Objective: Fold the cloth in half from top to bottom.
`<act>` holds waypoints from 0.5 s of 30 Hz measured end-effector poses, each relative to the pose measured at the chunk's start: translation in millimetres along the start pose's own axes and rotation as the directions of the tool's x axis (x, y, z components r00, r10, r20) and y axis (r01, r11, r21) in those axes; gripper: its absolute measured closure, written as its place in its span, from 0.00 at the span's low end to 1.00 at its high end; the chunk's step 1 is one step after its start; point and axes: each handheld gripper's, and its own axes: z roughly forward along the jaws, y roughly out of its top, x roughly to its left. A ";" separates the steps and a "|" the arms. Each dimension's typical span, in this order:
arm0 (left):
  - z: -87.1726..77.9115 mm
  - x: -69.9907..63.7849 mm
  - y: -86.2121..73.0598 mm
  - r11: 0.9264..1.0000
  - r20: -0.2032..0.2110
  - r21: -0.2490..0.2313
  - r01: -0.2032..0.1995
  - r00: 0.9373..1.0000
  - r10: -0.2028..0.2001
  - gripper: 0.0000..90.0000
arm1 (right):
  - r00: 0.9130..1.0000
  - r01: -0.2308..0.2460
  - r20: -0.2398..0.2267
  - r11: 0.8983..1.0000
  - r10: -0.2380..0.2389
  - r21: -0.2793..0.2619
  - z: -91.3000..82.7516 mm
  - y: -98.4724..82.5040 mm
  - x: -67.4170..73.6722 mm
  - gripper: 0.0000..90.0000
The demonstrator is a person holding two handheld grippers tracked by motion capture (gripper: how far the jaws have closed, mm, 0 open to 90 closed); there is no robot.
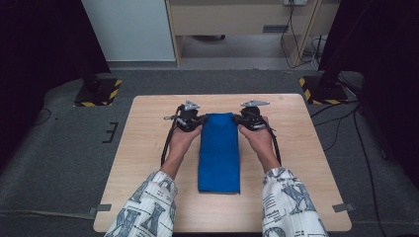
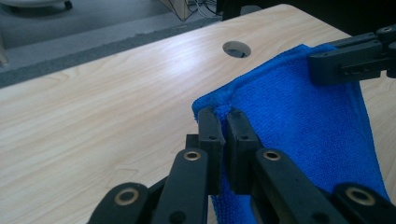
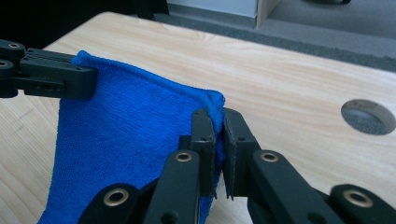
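Room: grey carpet floor (image 1: 59, 163), black curtains at both sides, pale wood furniture at 12 o'clock.
Tabletop (image 1: 148, 163): light wood, with a round cable hole (image 2: 236, 49).
Blue towel (image 1: 219, 153): folded strip at centre, long axis 12 to 6 o'clock, far end raised.
Left gripper (image 1: 196, 120): jaws clenched on the far-left corner.
Right gripper (image 1: 240, 119): jaws clenched on the far-right corner.

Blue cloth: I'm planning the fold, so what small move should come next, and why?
Probably draw both corners toward the person, over the cloth's near half. The left gripper and right gripper are each shut on a far corner of the cloth, that edge is off the table, and the near end lies flat.
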 end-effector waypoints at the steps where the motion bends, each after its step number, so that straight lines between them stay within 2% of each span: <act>1: -1.4 0.3 0.8 1.000 -0.002 -0.003 0.002 1.000 -0.002 0.95 | 1.000 0.000 0.000 1.000 0.000 -0.008 -1.4 1.7 0.4 0.94; 8: -14.6 -6.4 3.5 1.000 -0.011 -0.004 -0.025 1.000 0.025 0.96 | 1.000 0.022 -0.013 0.999 -0.022 -0.031 -13.4 -0.6 9.9 0.94; 15: -26.0 -20.2 2.7 0.997 -0.014 -0.005 -0.078 0.997 0.078 0.95 | 0.999 0.042 -0.018 0.999 -0.043 -0.034 -26.2 -11.1 14.1 0.94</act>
